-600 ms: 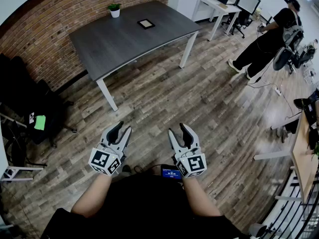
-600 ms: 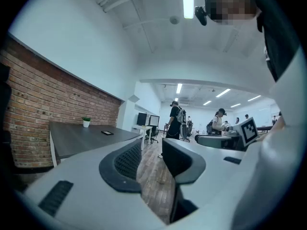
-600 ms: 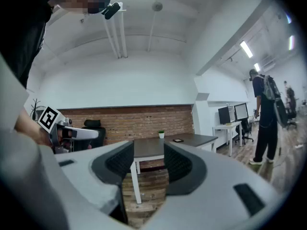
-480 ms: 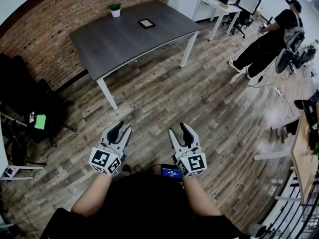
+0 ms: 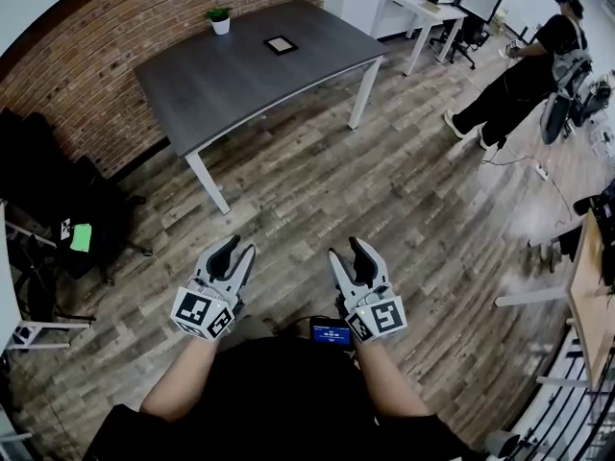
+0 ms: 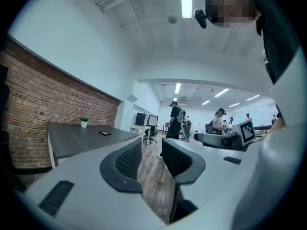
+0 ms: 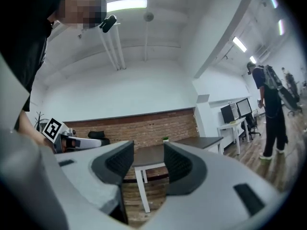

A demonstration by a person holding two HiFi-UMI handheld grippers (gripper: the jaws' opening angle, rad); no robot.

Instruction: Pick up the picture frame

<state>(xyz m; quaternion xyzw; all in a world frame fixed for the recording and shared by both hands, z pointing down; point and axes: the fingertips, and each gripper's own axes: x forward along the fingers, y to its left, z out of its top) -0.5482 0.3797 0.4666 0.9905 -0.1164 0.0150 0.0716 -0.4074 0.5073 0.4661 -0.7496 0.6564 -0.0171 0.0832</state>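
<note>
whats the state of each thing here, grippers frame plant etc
left gripper: jaws open, nothing between them
right gripper: jaws open, nothing between them
picture frame: lying flat on the table, untouched
potted plant: upright near the table's far edge
small screen: lit, at the person's waist

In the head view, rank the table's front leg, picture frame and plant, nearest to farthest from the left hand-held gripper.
1. Front leg, straight ahead on the floor.
2. Picture frame, flat on the table, toward its far side.
3. Plant, at the far edge by the brick wall.
</note>
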